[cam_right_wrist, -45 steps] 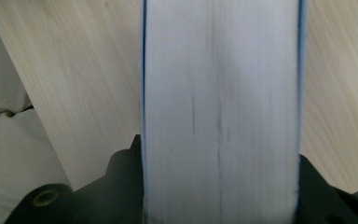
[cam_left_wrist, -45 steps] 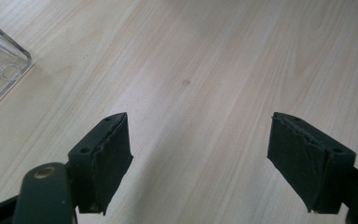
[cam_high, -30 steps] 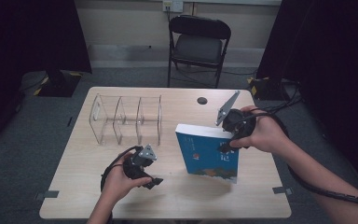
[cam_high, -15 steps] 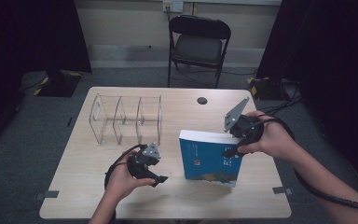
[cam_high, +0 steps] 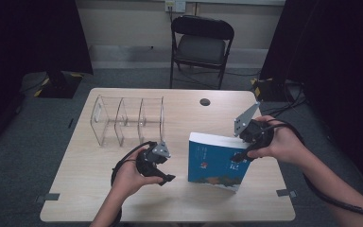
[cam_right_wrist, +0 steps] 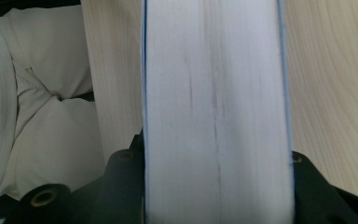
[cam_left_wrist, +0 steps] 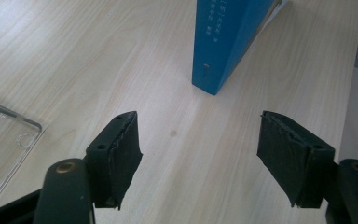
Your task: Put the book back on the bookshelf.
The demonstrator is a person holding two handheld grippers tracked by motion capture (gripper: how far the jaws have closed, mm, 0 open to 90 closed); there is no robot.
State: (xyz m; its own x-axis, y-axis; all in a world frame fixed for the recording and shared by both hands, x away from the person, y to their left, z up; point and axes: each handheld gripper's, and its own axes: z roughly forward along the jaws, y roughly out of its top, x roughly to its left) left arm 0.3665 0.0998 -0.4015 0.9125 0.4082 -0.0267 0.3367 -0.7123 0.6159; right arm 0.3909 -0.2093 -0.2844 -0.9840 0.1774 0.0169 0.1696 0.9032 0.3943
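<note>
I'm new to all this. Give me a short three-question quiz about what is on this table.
1. True or false: the right claw grips the blue book.
2. What is between the left claw's jaws?
A. the book
B. nothing
C. the clear rack
3. What clear thing stands on the table's far left part?

Key: 1 true. 2 B. 3 A clear divider rack.

Grey carpet floor, black folding chair, beige wall, dark curtains
</note>
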